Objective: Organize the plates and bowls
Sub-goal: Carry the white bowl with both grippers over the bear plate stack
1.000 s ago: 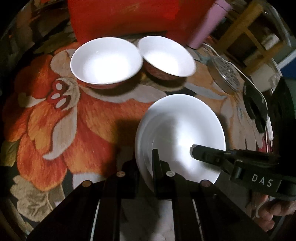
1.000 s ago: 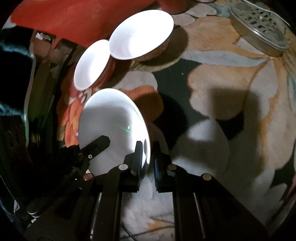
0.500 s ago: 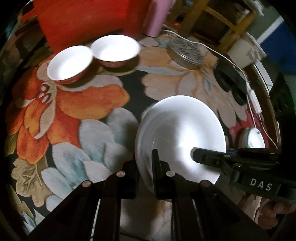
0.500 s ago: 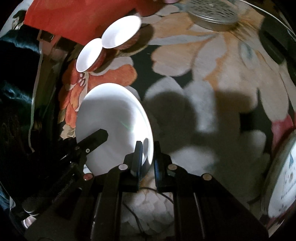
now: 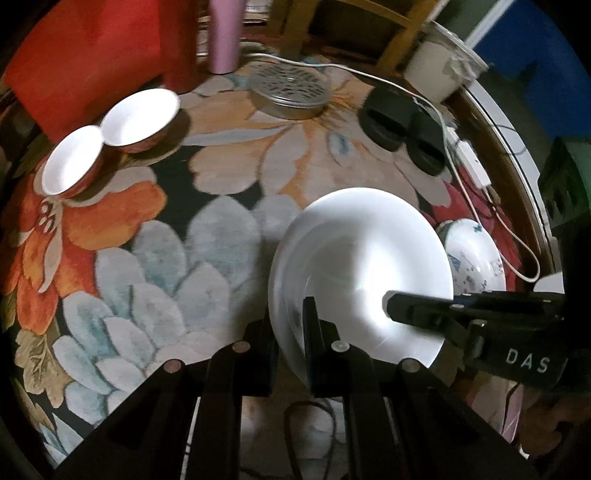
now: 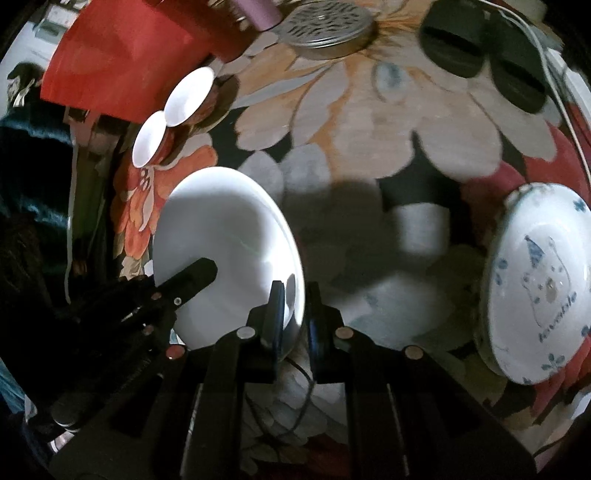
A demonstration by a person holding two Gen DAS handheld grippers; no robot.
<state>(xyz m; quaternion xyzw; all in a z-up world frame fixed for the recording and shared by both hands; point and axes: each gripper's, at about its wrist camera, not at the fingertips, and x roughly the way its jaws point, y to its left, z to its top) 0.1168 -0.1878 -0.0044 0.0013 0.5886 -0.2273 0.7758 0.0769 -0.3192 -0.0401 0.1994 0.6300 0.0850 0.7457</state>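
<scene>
Both grippers hold one white plate (image 5: 362, 266) above the floral tablecloth. My left gripper (image 5: 290, 328) is shut on its near-left rim. My right gripper (image 6: 295, 310) is shut on the plate's (image 6: 225, 236) opposite rim, and its finger shows in the left wrist view (image 5: 417, 306). Two small white bowls with reddish outsides (image 5: 138, 116) (image 5: 70, 158) stand side by side at the far left. A white plate with blue drawings (image 6: 539, 280) lies on the table at the right, also seen behind the held plate in the left wrist view (image 5: 476, 258).
A round perforated metal lid (image 5: 290, 90) lies at the back. Two black round objects (image 5: 402, 125) and a white cable (image 5: 480, 177) lie at the back right. A pink cup (image 5: 223, 35) and red box (image 5: 88, 55) stand at the far edge.
Both grippers have carried the white plate to the right, away from the two bowls. The blue-patterned plate has come into view on the right.
</scene>
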